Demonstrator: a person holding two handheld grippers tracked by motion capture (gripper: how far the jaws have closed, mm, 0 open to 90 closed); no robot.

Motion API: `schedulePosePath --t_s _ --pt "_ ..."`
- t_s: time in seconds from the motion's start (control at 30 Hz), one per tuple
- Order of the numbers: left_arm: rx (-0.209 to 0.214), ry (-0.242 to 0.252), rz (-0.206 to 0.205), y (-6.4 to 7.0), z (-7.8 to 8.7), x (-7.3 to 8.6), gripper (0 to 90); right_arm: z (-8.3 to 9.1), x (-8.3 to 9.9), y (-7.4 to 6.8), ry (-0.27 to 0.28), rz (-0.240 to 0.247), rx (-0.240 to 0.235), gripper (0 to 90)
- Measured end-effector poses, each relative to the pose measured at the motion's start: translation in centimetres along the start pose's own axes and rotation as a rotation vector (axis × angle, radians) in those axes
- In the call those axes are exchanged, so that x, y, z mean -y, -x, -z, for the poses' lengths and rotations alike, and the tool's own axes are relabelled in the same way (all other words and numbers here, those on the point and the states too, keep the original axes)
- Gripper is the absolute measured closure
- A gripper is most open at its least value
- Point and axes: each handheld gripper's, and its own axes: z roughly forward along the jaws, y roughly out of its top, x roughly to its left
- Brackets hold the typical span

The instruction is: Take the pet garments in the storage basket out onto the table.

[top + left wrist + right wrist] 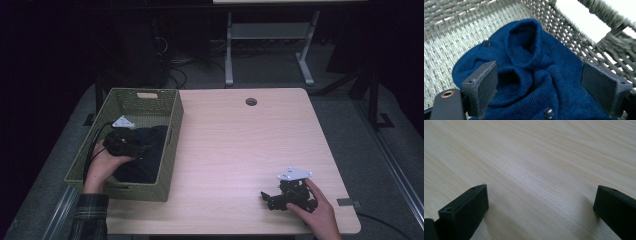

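Basket (454, 35): woven fibre, grey-green, coarse and matt, open weave at the walls. Garment (529, 75) inside it: dark blue knitted cloth, soft, fine-ribbed, matt, with dark glossy buttons (548, 112). Left gripper (539, 87): matt grey plastic fingers (482, 85) faced with dark, slightly rough pads; one copper-coloured metal ring at the base. Right gripper (541, 210): smooth matt black plastic fingers (466, 212). Table (536, 157): pale wood-grain surface, smooth, low sheen.

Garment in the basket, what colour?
Dark blue knit garment with dark buttons; clearest in left gripper view.
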Motion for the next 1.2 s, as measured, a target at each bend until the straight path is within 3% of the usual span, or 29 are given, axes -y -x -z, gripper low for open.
schedulePosePath --t_s 0.27,0.5,0.57,0.8,1.07,1.2 --pt "0.012 -0.045 0.012 -0.1 -1.1 0.4 13.5 0.0 0.0 0.0 0.001 0.001 0.000 0.0" --pt "0.054 -0.145 0.027 0.0 -2.7 0.6 13.3 0.0 0.0 0.0 0.000 0.000 0.000 0.0" --pt "0.051 -0.175 0.017 0.1 -3.1 0.7 13.4 0.0 0.0 0.0 0.000 0.001 0.000 0.0" --pt "0.040 -0.212 0.011 0.3 -3.7 0.9 13.5 0.0 0.0 0.0 0.000 0.000 0.000 0.0" --pt "0.025 -0.311 -0.056 1.0 -4.8 1.2 14.1 0.0 0.0 0.0 0.000 0.000 0.000 0.0" --pt "0.033 -0.337 -0.057 1.0 -4.7 1.0 26.2 0.0 0.0 0.0 0.000 0.000 0.000 0.0"
